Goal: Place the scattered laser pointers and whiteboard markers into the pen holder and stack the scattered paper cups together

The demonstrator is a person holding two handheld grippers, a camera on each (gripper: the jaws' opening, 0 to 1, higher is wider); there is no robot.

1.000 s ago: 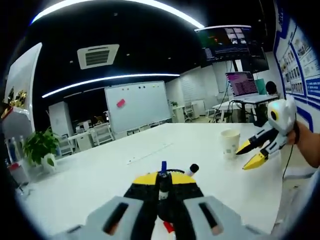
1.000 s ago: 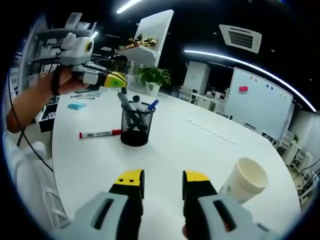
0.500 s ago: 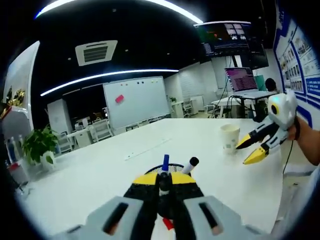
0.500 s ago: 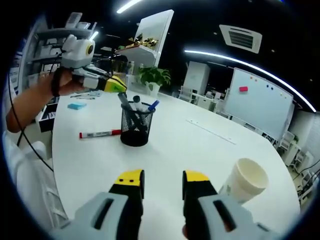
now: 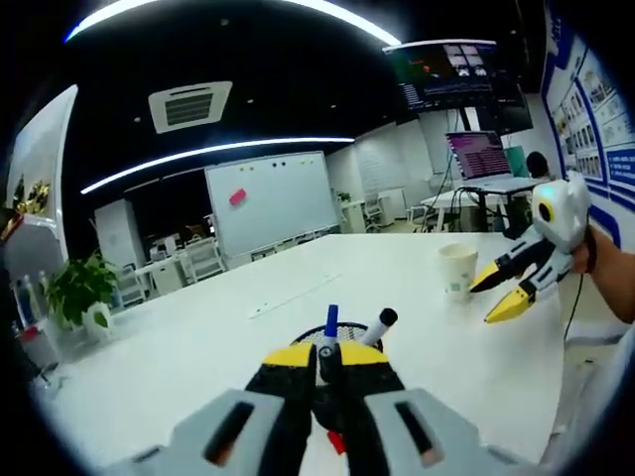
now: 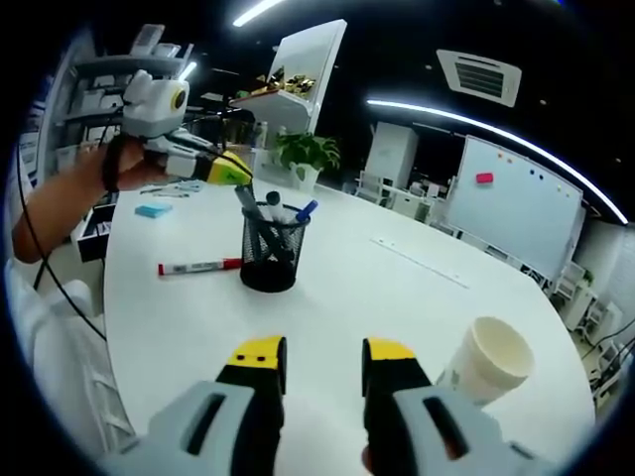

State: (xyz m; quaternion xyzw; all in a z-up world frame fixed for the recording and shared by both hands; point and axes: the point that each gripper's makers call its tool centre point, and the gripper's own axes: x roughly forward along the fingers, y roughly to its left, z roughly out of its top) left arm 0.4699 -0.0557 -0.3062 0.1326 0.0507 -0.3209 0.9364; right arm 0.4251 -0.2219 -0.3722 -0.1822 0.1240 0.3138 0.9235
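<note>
Jaws of the left gripper (image 6: 226, 167) clamp a dark marker (image 6: 244, 200) held just above the mesh pen holder (image 6: 268, 260), which already holds several pens on the white table (image 6: 347, 288). A red marker (image 6: 196, 266) lies just beside the holder. Right gripper (image 6: 319, 355) hovers with its 2 jaws apart and empty, a paper cup (image 6: 488, 359) standing near its right side.

No text, label, brand or number could be read anywhere. The wall posters (image 5: 595, 119) and the hanging screen (image 5: 456, 79) carried print and graphics too small and blurred to make out. A greenish mark on the paper cup (image 6: 493, 359) was likewise illegible.
</note>
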